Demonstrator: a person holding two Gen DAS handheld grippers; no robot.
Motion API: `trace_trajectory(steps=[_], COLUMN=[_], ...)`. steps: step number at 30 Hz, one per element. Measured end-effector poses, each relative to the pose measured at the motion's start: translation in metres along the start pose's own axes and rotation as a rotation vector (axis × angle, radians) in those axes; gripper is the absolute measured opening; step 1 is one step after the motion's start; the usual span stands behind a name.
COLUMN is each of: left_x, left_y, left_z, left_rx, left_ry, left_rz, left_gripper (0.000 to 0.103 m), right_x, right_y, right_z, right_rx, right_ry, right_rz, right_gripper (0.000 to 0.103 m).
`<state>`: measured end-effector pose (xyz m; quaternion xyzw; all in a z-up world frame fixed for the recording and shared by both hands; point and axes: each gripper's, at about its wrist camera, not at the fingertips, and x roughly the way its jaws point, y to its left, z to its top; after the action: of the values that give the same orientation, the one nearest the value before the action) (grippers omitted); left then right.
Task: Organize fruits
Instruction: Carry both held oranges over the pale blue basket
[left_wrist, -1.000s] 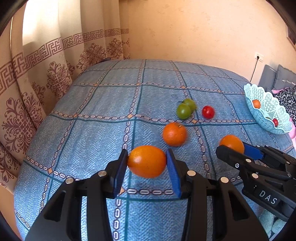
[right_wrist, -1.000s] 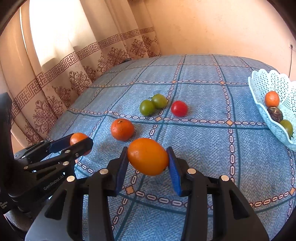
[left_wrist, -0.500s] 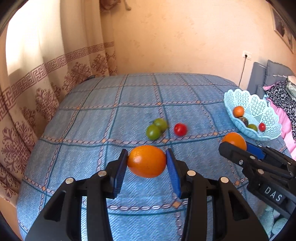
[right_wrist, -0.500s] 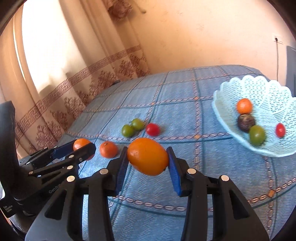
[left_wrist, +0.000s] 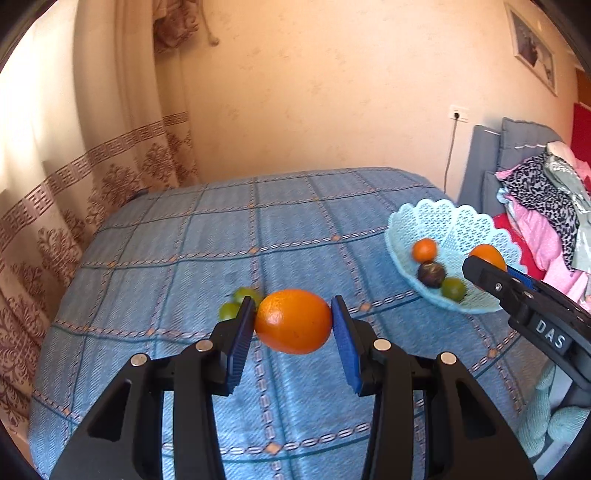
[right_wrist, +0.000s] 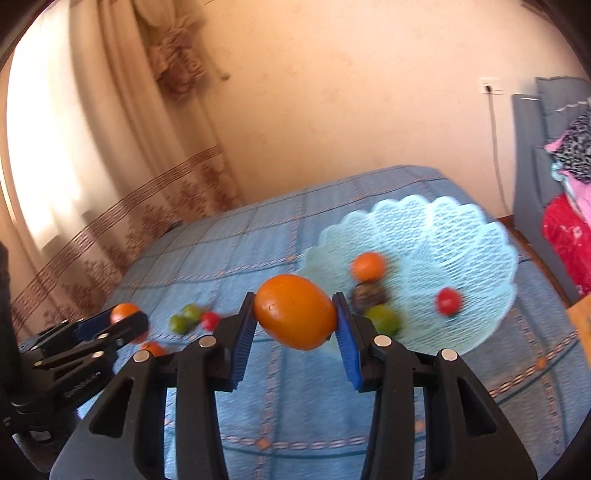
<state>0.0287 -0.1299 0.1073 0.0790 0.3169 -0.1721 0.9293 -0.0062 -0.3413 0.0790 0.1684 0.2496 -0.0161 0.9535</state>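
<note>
My left gripper (left_wrist: 293, 319) is shut on an orange (left_wrist: 291, 325), held above the blue bedspread. In the right wrist view my right gripper (right_wrist: 295, 314) is shut on a second orange (right_wrist: 293, 306), just before the near rim of the pale blue lace basket (right_wrist: 461, 236). The basket holds a small orange (right_wrist: 367, 266), a dark fruit (right_wrist: 369, 293), a green fruit (right_wrist: 384, 319) and a red one (right_wrist: 447, 301). Two green fruits (right_wrist: 184, 319), a red one (right_wrist: 209, 320) and an orange (right_wrist: 153, 347) lie on the bed to the left.
The checked blue bedspread (left_wrist: 184, 258) covers the bed. Patterned curtains (left_wrist: 55, 203) hang on the left. A grey headboard (left_wrist: 517, 147) with piled clothes (left_wrist: 546, 206) stands right of the basket. A socket and cable (left_wrist: 458, 114) are on the wall.
Both grippers have risen and swung right towards the basket, each still holding its orange. The basket looks larger and nearer; the loose fruits on the bed have dropped back to the left.
</note>
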Motion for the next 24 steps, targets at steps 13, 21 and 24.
trace_trajectory(steps=[13,21,24], left_x=[0.026,0.056,0.065], left_y=[-0.052,-0.08,-0.087], left_z=[0.029,0.035,0.035], left_rx=[0.035,0.062,0.069], left_ry=[-0.017,0.018,0.031], left_rz=[-0.17,-0.274,-0.288], left_gripper=[0.043,0.043,0.043], right_x=[0.007,0.012,0.013], right_y=[-0.051,-0.063,-0.066], right_z=[0.005,0.004,0.004], right_rx=[0.051,0.066,0.068], right_ry=[-0.034,-0.039,-0.042], right_rz=[-0.146,-0.184,-0.196], right_gripper=[0.043,0.043,0.043])
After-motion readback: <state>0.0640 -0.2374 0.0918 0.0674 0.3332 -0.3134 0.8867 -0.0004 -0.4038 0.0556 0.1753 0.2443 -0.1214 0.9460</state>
